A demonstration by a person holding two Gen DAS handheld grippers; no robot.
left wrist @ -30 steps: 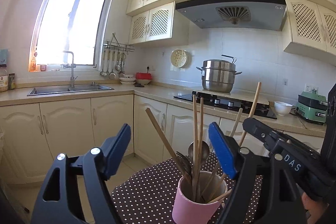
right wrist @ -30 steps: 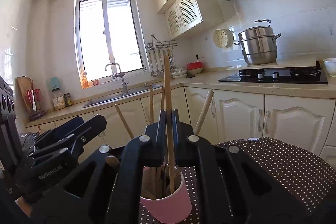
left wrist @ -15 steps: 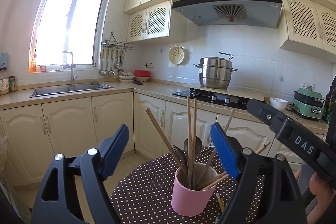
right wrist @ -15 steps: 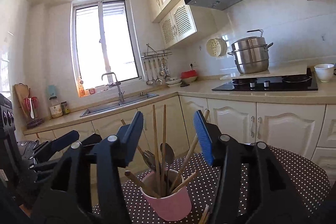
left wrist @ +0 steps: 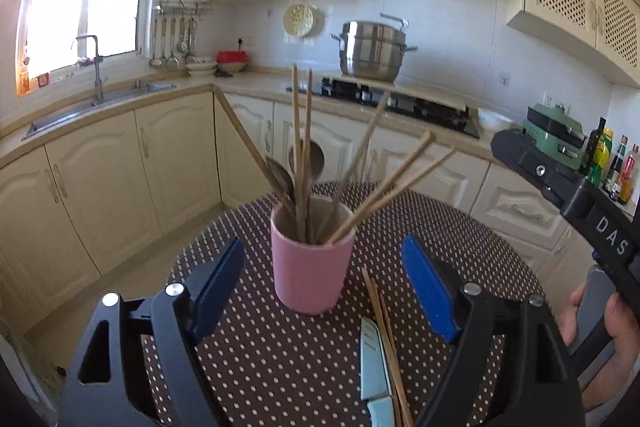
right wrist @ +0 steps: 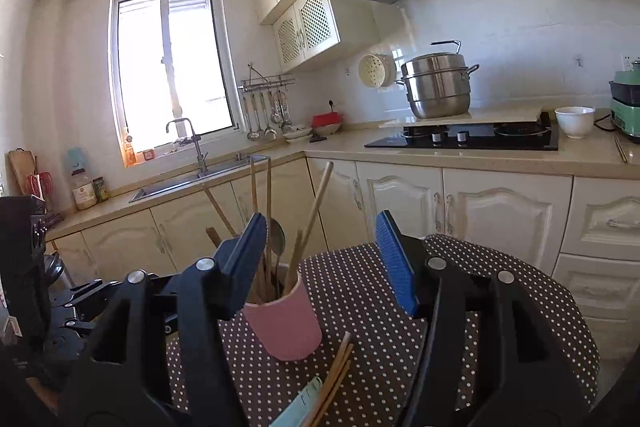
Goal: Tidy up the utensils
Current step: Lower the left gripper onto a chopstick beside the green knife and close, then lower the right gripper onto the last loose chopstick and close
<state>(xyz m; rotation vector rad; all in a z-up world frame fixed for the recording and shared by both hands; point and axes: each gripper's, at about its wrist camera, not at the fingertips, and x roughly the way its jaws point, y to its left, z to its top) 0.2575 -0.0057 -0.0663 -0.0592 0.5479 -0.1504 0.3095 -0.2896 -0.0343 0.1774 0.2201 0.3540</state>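
Right gripper has been pulled back from the pink cup; the chopstick clamped a second ago is now released into the cup, jaws opening, nothing seen between them. Left gripper is spread wide and empty, tilted down since a second ago, the cup framed between its pads without contact. The cup stands on the dotted tablecloth, loaded with chopsticks and spoons. More chopsticks and a pale blue knife are left lying at 5 o'clock of the cup. One more item is judged stowed; the loose pieces remain.
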